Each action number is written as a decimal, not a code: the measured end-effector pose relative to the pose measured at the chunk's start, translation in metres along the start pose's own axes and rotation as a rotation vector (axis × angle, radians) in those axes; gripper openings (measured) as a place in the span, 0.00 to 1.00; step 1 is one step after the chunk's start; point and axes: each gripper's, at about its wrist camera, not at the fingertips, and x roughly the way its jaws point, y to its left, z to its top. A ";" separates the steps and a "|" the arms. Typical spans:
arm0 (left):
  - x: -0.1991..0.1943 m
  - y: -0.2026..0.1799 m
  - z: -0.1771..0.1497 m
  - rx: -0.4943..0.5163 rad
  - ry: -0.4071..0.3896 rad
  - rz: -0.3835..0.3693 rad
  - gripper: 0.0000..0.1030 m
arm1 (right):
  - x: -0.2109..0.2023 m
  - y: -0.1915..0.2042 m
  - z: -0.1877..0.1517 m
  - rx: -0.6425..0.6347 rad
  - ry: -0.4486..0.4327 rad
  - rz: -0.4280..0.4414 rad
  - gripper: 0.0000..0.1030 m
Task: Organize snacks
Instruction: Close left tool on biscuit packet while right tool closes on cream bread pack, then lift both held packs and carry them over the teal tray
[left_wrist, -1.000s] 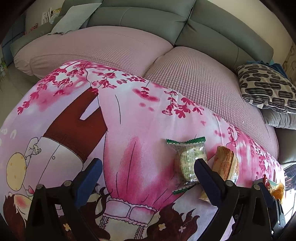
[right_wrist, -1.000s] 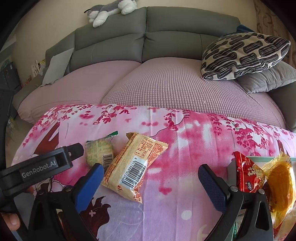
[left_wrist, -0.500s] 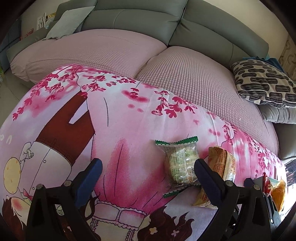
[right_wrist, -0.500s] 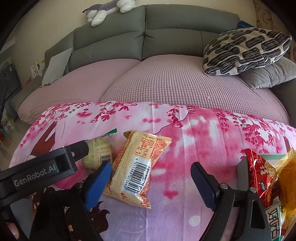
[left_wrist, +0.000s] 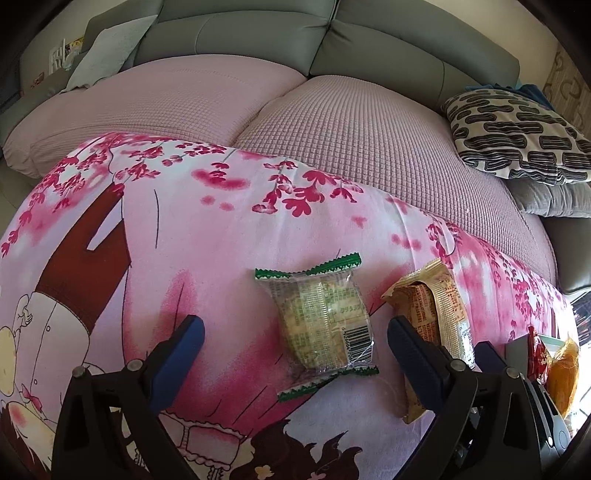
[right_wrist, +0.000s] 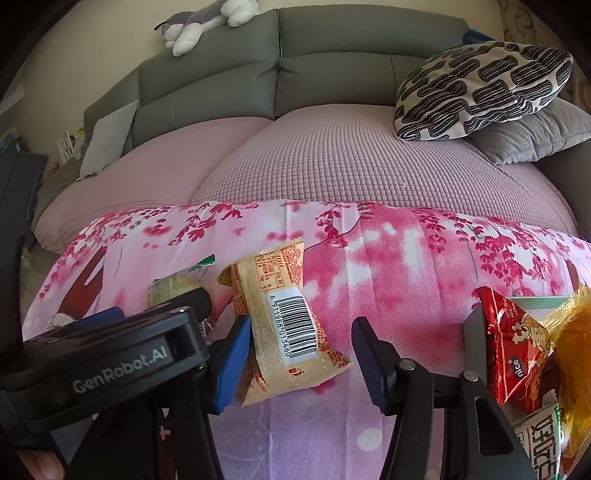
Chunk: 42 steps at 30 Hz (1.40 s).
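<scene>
Jaws of the right gripper (right_wrist: 301, 354), just closing, bracket the tan snack packet (right_wrist: 286, 328) on the pink cloth (right_wrist: 388, 266) without clamping it; left gripper (left_wrist: 295, 347) gapes around the green-edged packet (left_wrist: 323, 325); each should centre before squeezing.

Left gripper (left_wrist: 293, 332): jaws spread wide, angled down, pads touching nothing. Right gripper (right_wrist: 301, 354): jaws have just been closing, now about half apart, a packet between them; left pad against it, right pad clear. A fingertip (right_wrist: 44, 463) shows at the lower left of the right wrist view.
</scene>
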 end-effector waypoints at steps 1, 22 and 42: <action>0.001 -0.001 0.000 0.005 0.002 0.011 0.96 | 0.000 0.000 0.000 -0.001 0.001 0.002 0.57; 0.002 0.014 -0.001 -0.038 -0.034 0.009 0.52 | 0.002 0.005 -0.001 -0.034 -0.010 0.025 0.41; -0.015 0.017 -0.001 -0.059 -0.066 -0.025 0.48 | -0.012 0.005 0.000 -0.039 -0.038 0.041 0.33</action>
